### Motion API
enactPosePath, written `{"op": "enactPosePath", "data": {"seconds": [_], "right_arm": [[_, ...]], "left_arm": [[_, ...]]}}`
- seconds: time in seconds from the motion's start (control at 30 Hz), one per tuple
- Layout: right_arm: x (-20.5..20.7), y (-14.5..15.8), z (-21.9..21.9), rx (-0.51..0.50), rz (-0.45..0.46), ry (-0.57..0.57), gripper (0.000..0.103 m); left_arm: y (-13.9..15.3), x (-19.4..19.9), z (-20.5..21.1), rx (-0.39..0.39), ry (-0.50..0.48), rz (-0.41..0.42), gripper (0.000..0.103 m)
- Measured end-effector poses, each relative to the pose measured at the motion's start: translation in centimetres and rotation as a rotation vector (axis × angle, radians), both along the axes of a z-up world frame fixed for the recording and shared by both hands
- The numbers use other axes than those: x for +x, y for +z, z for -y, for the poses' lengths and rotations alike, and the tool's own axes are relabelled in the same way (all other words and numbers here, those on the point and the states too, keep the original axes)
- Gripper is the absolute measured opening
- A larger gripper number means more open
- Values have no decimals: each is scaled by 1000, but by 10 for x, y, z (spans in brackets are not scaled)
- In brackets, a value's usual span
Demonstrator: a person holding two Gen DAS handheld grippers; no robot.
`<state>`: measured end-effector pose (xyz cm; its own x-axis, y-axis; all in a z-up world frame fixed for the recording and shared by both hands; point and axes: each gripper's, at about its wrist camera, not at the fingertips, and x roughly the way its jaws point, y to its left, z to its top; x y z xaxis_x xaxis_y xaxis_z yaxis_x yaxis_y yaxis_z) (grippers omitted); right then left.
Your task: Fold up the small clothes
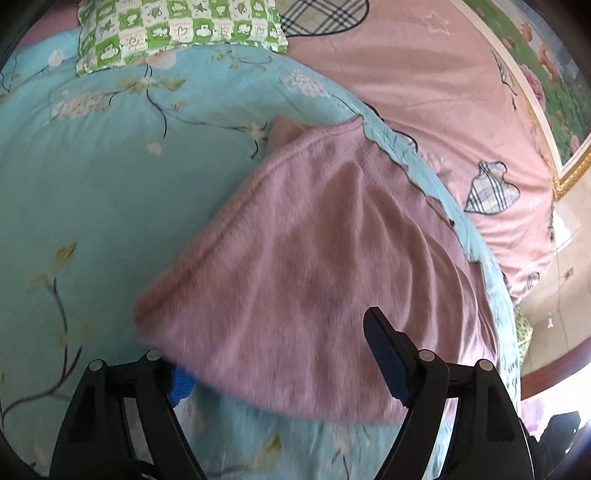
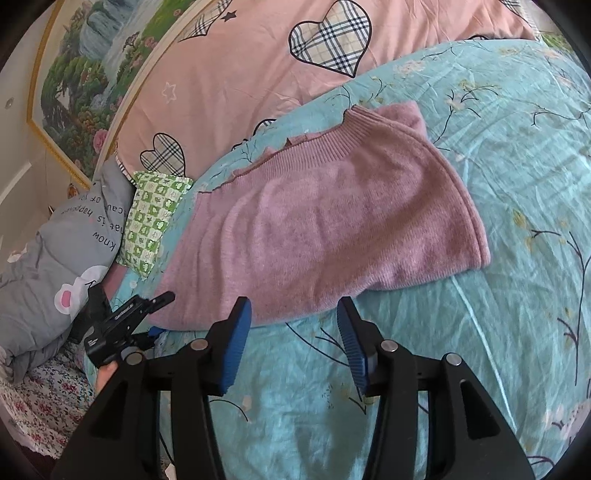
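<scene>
A pink knitted garment [image 1: 314, 258] lies folded on the turquoise floral quilt [image 1: 92, 184]. My left gripper [image 1: 273, 354] is open, its jaws wide apart around the garment's near edge; the left finger is partly under the cloth, the right fingertip [image 1: 384, 350] over it. In the right wrist view the garment [image 2: 325, 229] lies ahead. My right gripper [image 2: 293, 332] is open and empty, just short of the garment's near edge. The left gripper [image 2: 155, 314] shows at the garment's left corner.
A green checked pillow [image 1: 177, 29] lies at the quilt's far end and shows in the right wrist view [image 2: 155, 221]. A pink sheet with plaid hearts [image 2: 277, 66] lies beyond the quilt. A grey padded bundle [image 2: 48, 266] lies at the left. A framed picture [image 2: 85, 74] hangs on the wall.
</scene>
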<state>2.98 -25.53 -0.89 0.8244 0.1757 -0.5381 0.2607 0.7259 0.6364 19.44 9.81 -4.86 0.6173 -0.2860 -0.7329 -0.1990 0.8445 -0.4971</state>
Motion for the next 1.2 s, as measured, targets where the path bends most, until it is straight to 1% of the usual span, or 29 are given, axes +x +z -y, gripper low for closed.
{"op": "enactPosePath", "data": {"seconds": [0.03,0.1,0.17,0.2,0.23,0.27,0.3,0.33,0.4,0.43,0.5,0.53,0.6,0.67,0.7,0.8,0.83,0.9,0.97,1.0,1.07,1.13,1.2], "right_arm": [[1,-1,1,4,-2,-1,50],[4,-3,4,11,-5,-3,50],[7,-6,8,16,-11,-5,50],[8,-7,10,22,-13,-5,50],[9,-8,12,28,-14,-5,50],[9,-9,14,34,-13,-7,50],[9,-9,16,37,-10,-10,50],[8,-9,19,41,-5,-13,50],[6,-9,23,46,0,-21,50],[5,-9,26,48,3,-24,50],[1,-9,33,50,7,-42,50],[-1,-8,37,53,11,-53,50],[-7,-7,47,68,28,-75,50],[-13,-5,58,78,42,-96,50],[-15,-4,63,80,47,-104,50],[-22,-2,79,86,55,-136,50],[-24,-1,86,91,61,-146,50],[-21,1,97,90,58,-146,50],[-14,2,105,89,48,-127,50],[-7,3,109,93,46,-111,50],[8,4,113,109,49,-64,50],[28,6,115,135,64,-7,50],[55,6,117,185,80,56,50]], "left_arm": [[0,3,0,2,7,2,79],[1,9,1,11,16,9,70],[2,15,4,20,7,11,46],[3,17,6,19,-1,12,40],[5,20,10,18,-20,19,25],[8,20,14,25,-35,26,16],[12,20,19,46,-45,35,15],[21,20,29,94,-55,60,13],[34,18,42,146,-74,90,12],[43,18,50,166,-88,113,11],[64,17,67,170,-131,172,10],[78,16,83,169,-177,212,7],[95,15,108,177,-249,262,7],[112,11,145,204,-337,332,7],[117,9,165,205,-387,359,7],[112,9,206,195,-491,371,7],[102,10,225,207,-538,364,7],[83,11,247,231,-587,332,7],[57,14,262,246,-636,269,7],[47,15,266,249,-644,245,7],[41,13,264,255,-640,242,7],[45,13,258,236,-634,259,7],[50,11,254,227,-633,269,7]]}}
